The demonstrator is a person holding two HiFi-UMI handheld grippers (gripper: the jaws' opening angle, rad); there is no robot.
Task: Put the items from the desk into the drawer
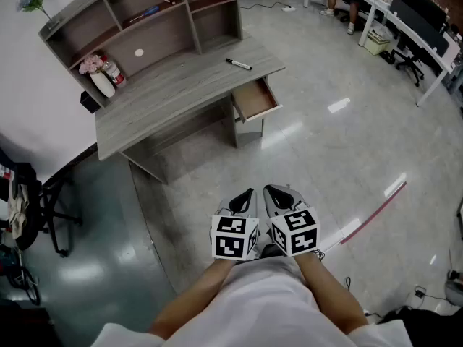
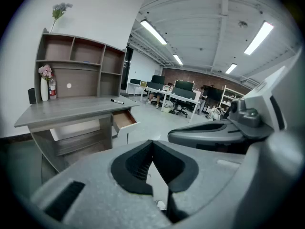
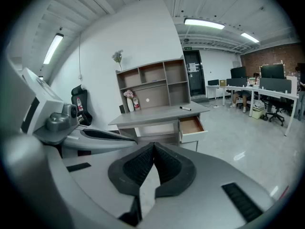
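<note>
the black marker lies on its side near the right front of the grey counter, out in the open with nothing crowding it. it sits almost directly above the drawer, which hangs pulled out under that same corner, and what shows of the drawer's wooden inside looks bare. that is a kind layout for you: a short carry, off the edge and down. further back against the shelves stand a white vase with pink flowers, a red can just beside it, and a small black box at the far left end. you are well apart from all of it, out on the shiny floor, with both tools held low and close to your body. the left gripper has its dark pads pressed together at the tips with nothing between them, and the right gripper matches it, tips touching and empty. the two ride side by side, almost touching, both aimed at the counter. i'd call this the approach, nothing picked yet. the marker looks the natural first grab, likely for the right side, and it may roll if you nudge it, so spread wide first.
</note>
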